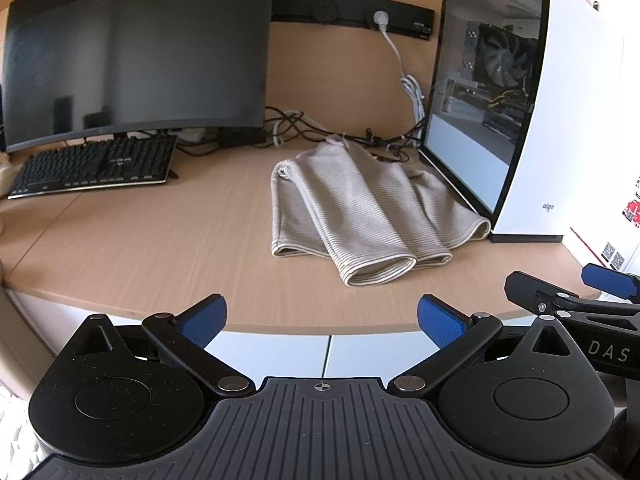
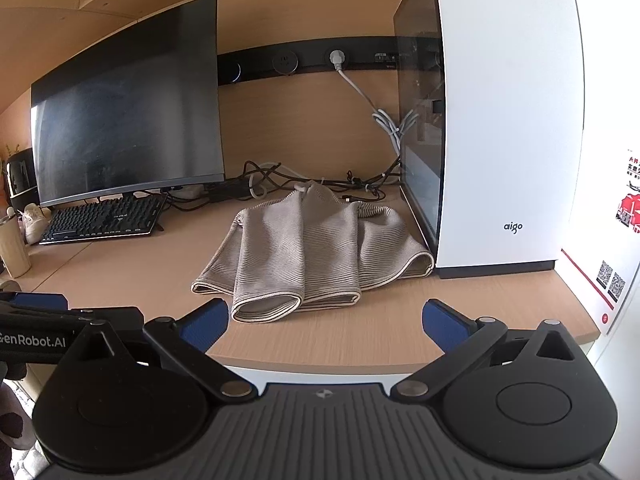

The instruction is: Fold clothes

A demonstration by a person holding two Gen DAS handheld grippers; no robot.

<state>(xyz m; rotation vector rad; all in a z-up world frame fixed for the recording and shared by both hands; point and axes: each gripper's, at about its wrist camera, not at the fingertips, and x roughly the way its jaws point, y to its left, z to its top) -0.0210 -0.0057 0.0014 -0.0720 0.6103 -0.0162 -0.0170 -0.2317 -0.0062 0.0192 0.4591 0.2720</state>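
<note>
A beige ribbed garment lies crumpled on the wooden desk, its cuffed ends toward me; it also shows in the right wrist view. My left gripper is open and empty, held at the desk's front edge, short of the garment. My right gripper is open and empty, also at the front edge, just short of the garment. The right gripper shows at the right edge of the left wrist view. The left gripper shows at the left edge of the right wrist view.
A white PC case with a glass side stands right beside the garment. A dark monitor and a black keyboard are at the back left. Tangled cables lie behind the garment. A cup stands far left.
</note>
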